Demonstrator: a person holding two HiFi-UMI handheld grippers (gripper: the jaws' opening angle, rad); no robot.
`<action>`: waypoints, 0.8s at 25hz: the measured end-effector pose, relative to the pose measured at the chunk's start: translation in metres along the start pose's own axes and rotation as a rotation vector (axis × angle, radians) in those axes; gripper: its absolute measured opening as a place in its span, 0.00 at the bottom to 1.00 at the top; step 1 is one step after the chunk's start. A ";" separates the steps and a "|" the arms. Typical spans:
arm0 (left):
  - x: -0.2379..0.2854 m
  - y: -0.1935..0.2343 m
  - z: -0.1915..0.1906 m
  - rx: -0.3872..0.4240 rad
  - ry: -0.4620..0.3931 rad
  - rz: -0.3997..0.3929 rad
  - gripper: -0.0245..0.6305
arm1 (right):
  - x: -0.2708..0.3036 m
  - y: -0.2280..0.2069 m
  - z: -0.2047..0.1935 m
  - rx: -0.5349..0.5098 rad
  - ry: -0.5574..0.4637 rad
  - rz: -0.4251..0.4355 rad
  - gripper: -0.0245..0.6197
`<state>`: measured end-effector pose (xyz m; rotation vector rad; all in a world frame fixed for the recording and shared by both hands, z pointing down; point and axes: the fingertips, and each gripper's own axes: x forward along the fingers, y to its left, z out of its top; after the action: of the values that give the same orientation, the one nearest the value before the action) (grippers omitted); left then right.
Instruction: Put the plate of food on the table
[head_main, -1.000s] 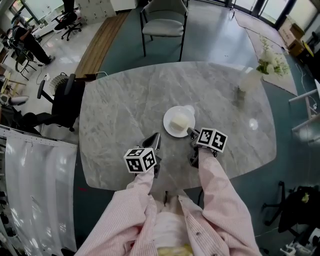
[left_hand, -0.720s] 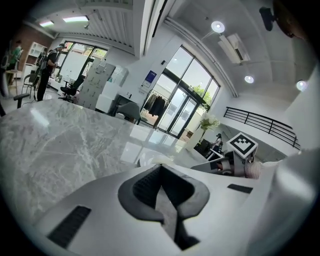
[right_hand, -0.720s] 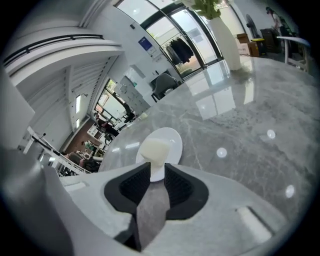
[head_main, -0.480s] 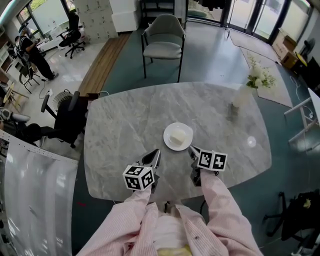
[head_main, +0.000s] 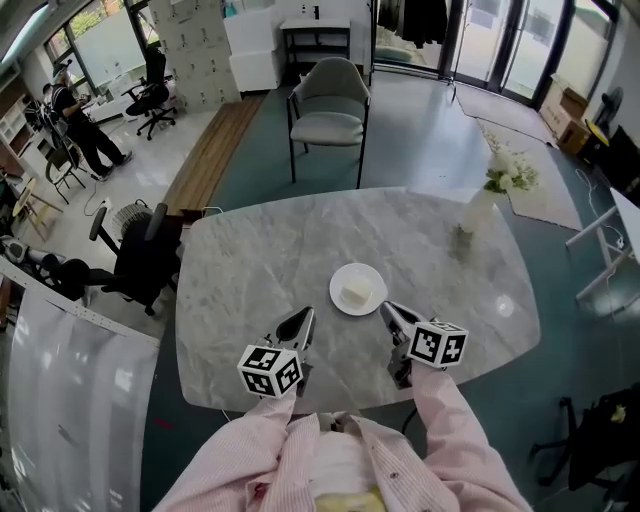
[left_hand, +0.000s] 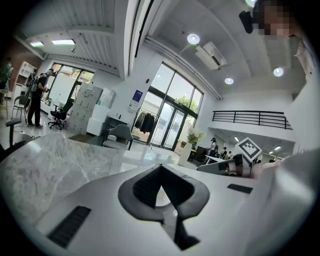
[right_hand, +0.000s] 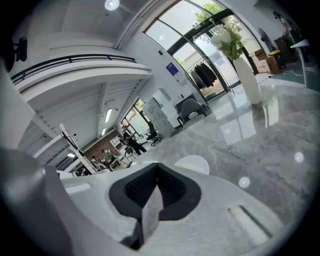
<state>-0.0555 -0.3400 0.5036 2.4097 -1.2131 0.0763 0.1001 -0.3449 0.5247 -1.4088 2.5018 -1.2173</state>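
Note:
A white plate (head_main: 358, 289) with a pale block of food (head_main: 356, 293) rests on the grey marble table (head_main: 250, 270), a little in front of both grippers. My right gripper (head_main: 388, 313) is just short of the plate's near right rim, clear of it and shut with nothing between its fingers. In the right gripper view the plate (right_hand: 192, 163) shows just beyond the right gripper (right_hand: 157, 167). My left gripper (head_main: 300, 322) hovers to the plate's near left, shut and empty. The left gripper view has the left gripper (left_hand: 160, 170) in front and the right gripper (left_hand: 225, 166) off to the right.
A white vase of flowers (head_main: 483, 205) stands at the table's far right. A grey chair (head_main: 330, 95) sits beyond the far edge, and a black office chair (head_main: 140, 250) is off the left side. The near table edge lies just under my hands.
The right gripper has let go of the plate's rim, drawn back towards me and shut. The plate stays on the table. The left gripper has barely moved.

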 end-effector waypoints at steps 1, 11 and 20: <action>-0.003 -0.001 0.005 0.008 -0.012 0.002 0.04 | -0.003 0.005 0.002 -0.013 -0.012 0.012 0.05; -0.028 -0.003 0.040 0.063 -0.118 0.036 0.04 | -0.028 0.038 0.031 -0.135 -0.155 0.103 0.05; -0.047 -0.002 0.062 0.109 -0.194 0.078 0.04 | -0.044 0.051 0.048 -0.193 -0.270 0.115 0.05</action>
<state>-0.0917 -0.3286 0.4354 2.5099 -1.4241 -0.0715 0.1071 -0.3278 0.4442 -1.3392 2.5202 -0.7273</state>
